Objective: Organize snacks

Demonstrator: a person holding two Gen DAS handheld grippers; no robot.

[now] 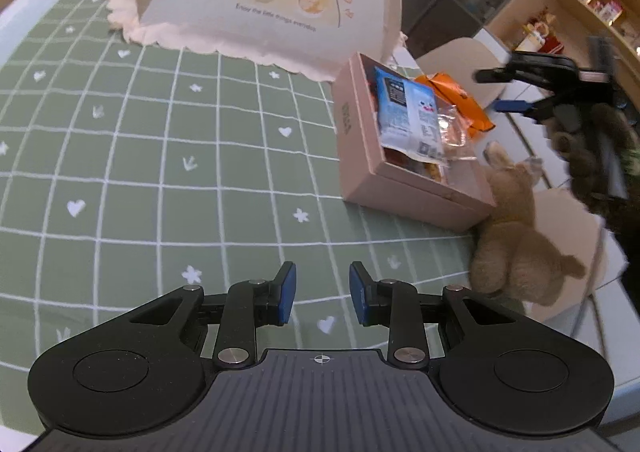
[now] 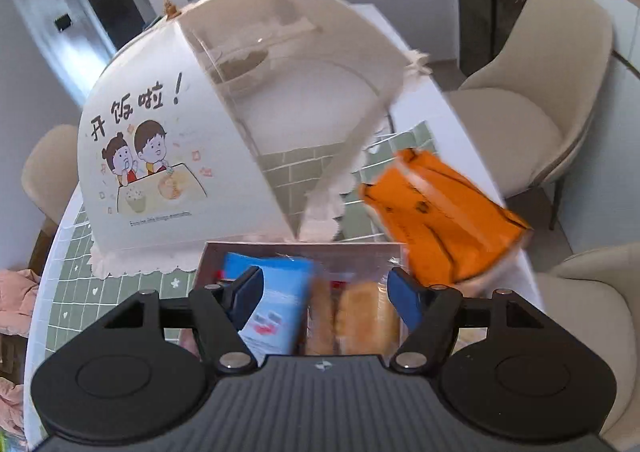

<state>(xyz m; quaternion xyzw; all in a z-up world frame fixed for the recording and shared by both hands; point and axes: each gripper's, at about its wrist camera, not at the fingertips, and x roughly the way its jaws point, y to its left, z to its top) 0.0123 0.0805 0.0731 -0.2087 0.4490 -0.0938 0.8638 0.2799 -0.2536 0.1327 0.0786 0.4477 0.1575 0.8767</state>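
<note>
Right gripper [image 2: 324,292] jaws wide, empty, directly over pink cardboard snack box [image 2: 212,252]; orange foil packet [image 2: 436,220] up-right; left gripper [image 1: 322,294] half-open, farther.

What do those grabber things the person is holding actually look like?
Each hand-held gripper, left and right, is matte black plastic: a ribbed grey-black body, two round discs, hinged link bars with silver pivot pins, and two fingers with blue pads. A small crosshair mark sits mid-body. No cables or sleeves show.

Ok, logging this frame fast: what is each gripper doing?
Left gripper: open, empty, over the green tablecloth.
Right gripper: open, holding nothing, above the pink box.
</note>
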